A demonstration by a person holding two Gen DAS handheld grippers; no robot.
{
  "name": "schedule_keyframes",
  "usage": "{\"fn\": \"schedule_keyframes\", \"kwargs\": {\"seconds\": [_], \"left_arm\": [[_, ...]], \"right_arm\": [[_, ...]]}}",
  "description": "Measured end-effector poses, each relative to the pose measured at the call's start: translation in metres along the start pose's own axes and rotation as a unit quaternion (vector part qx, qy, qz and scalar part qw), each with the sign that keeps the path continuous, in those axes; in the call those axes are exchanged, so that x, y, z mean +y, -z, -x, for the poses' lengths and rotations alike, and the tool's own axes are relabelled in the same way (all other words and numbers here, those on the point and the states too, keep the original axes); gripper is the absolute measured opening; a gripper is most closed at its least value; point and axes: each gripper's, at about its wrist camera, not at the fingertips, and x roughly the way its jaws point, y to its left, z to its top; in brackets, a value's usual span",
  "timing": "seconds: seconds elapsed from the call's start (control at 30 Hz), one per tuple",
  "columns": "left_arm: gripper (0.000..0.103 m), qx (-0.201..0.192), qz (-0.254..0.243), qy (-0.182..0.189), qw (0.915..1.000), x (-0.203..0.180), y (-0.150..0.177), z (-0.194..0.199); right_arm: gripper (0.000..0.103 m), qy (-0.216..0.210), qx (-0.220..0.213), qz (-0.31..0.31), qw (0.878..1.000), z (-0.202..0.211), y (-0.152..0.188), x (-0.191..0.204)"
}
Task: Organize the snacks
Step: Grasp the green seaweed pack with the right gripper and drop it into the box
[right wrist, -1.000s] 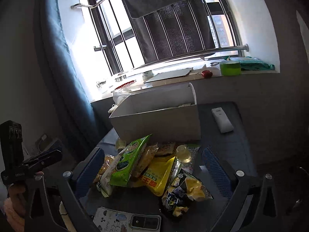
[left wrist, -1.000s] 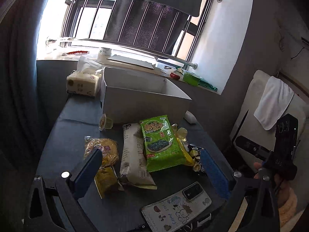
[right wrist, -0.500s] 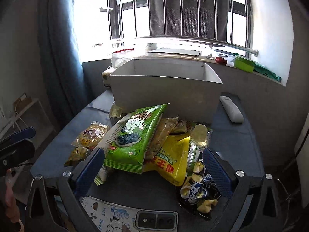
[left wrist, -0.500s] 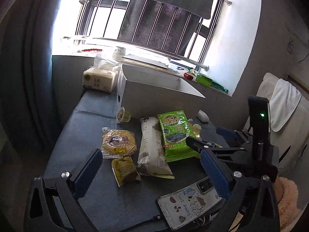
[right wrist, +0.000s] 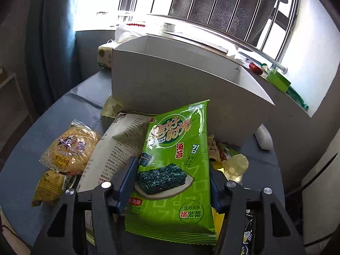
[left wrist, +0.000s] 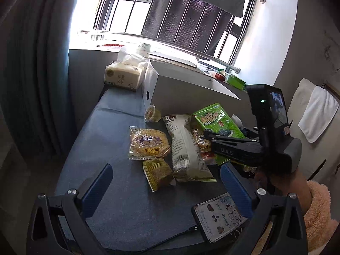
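A pile of snacks lies on the blue table [left wrist: 114, 131] in front of a white cardboard box [left wrist: 187, 93]. My right gripper [right wrist: 172, 176] is shut on the green seaweed bag [right wrist: 176, 170], its blue pads pressing the bag's two sides; it also shows in the left wrist view [left wrist: 218, 136] over the bag [left wrist: 214, 119]. My left gripper [left wrist: 165, 184] is open and empty, near the table's front edge, behind a small yellow packet [left wrist: 157, 172]. A long white bag [left wrist: 184, 148] and a round yellow cake packet [left wrist: 148, 142] lie left of the seaweed bag.
A phone [left wrist: 221, 216] with a cartoon case lies at the front right, cable attached. A tissue pack [left wrist: 123, 76] stands left of the box. A jelly cup [left wrist: 152, 113] sits by the box corner, another [right wrist: 235, 165] at the right. A white remote [right wrist: 263, 138] lies beside the box.
My right gripper has moved forward into the pile and closed on the green seaweed bag. My left gripper has drifted left and stays open.
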Motion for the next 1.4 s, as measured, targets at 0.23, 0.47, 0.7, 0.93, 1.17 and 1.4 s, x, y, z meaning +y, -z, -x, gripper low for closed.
{"fn": "schedule_keyframes", "kwargs": {"seconds": [0.23,0.47,0.7,0.93,1.17,1.4], "left_arm": [[0.103,0.043,-0.025,-0.026,0.9984,0.000,0.003,-0.032],[0.103,0.100,-0.052,-0.070,0.9912,-0.008,0.007,-0.078],[0.050,0.131,-0.049,-0.055,0.9886,0.000,0.011,-0.098],[0.037,0.111,-0.037,-0.016,0.9930,0.009,0.014,-0.076],[0.036,0.036,-0.054,0.026,0.9976,-0.006,-0.024,-0.028],[0.036,-0.030,-0.104,0.056,0.9925,-0.036,-0.115,-0.043]], "right_arm": [[0.062,-0.091,-0.070,-0.074,0.991,0.060,0.008,-0.044],[0.063,-0.142,-0.093,-0.133,0.976,0.098,0.032,-0.083],[0.063,-0.156,-0.092,-0.150,0.972,0.103,0.053,-0.098],[0.063,-0.180,-0.082,-0.158,0.967,0.094,0.062,-0.101],[0.063,-0.214,-0.090,-0.192,0.953,0.085,0.053,-0.118],[0.063,-0.211,-0.101,-0.197,0.952,0.055,-0.014,-0.145]]}}
